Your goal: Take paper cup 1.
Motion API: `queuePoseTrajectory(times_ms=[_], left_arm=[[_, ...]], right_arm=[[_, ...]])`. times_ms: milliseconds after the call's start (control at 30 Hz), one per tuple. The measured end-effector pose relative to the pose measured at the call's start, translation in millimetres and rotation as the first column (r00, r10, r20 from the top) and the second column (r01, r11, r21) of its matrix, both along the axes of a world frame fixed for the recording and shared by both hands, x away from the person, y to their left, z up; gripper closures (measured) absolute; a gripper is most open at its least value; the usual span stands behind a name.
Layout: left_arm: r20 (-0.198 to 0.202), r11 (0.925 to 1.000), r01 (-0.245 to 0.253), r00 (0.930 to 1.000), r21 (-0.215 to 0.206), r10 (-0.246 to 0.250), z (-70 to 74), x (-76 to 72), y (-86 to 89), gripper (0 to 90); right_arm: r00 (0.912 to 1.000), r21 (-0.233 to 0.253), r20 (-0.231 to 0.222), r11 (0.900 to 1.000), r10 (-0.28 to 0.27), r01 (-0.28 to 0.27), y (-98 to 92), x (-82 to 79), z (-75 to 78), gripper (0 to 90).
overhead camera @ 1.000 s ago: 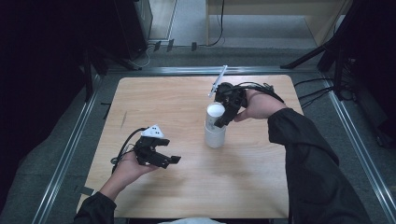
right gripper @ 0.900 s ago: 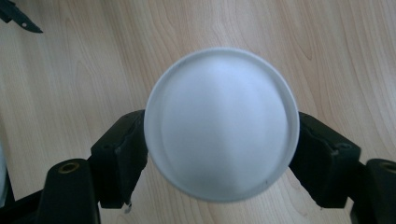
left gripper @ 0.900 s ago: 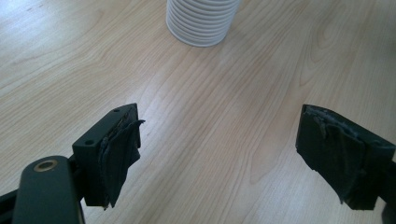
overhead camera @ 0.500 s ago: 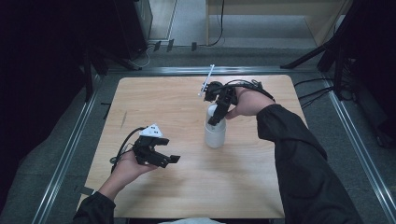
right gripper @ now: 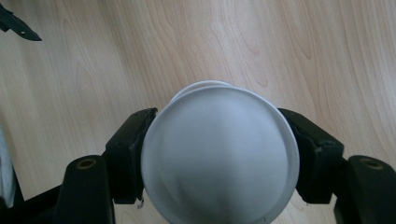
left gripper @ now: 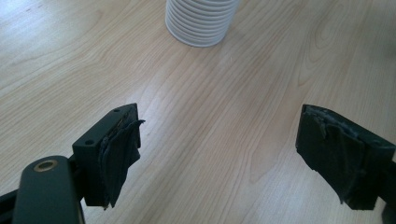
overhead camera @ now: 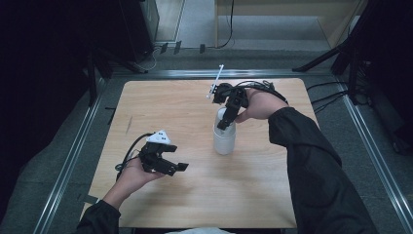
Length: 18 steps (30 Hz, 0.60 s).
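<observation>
Overhead, the right claw clamps the top cup of the white stack; left claw gapes wide.

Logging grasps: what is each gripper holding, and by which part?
The right gripper clasps the top cup of the white cup stack by its sides. The left gripper is open, holding nothing.

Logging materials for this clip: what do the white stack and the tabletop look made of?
The stack of cups looks like matte white plastic or paper, judging by its thin nested rims; which is unclear. The table looks like pale wood or laminate with printed-looking grain.
</observation>
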<state>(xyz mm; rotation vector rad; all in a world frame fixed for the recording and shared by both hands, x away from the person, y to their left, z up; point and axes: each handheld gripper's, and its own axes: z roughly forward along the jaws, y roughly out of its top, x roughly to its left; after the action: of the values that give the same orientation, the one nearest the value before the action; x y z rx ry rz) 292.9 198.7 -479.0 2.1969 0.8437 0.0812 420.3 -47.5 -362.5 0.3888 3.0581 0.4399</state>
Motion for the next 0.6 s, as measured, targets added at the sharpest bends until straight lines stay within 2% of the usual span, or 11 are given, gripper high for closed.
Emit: queuePoseTrajectory(times_ms=[367,533,600], left_arm=[[-0.001,1.0000,0.009,1.0000,-0.001,-0.009,-0.3,1.5,-1.6,13.9],[0.000,0.9998,0.018,0.9998,0.002,-0.018,-0.7,2.5,-2.3,13.9],[-0.003,0.9997,0.022,0.9997,0.004,-0.022,-1.1,3.4,-3.0,13.9]], right_arm=[[0.9999,0.002,-0.004,1.000,-0.013,0.013,-0.4,-1.2,18.9,32.8],[0.9998,-0.002,0.012,1.000,-0.013,0.013,0.1,-3.3,28.7,32.8],[0.9997,0.001,0.019,1.000,-0.012,0.012,-0.3,-5.9,37.2,32.7]])
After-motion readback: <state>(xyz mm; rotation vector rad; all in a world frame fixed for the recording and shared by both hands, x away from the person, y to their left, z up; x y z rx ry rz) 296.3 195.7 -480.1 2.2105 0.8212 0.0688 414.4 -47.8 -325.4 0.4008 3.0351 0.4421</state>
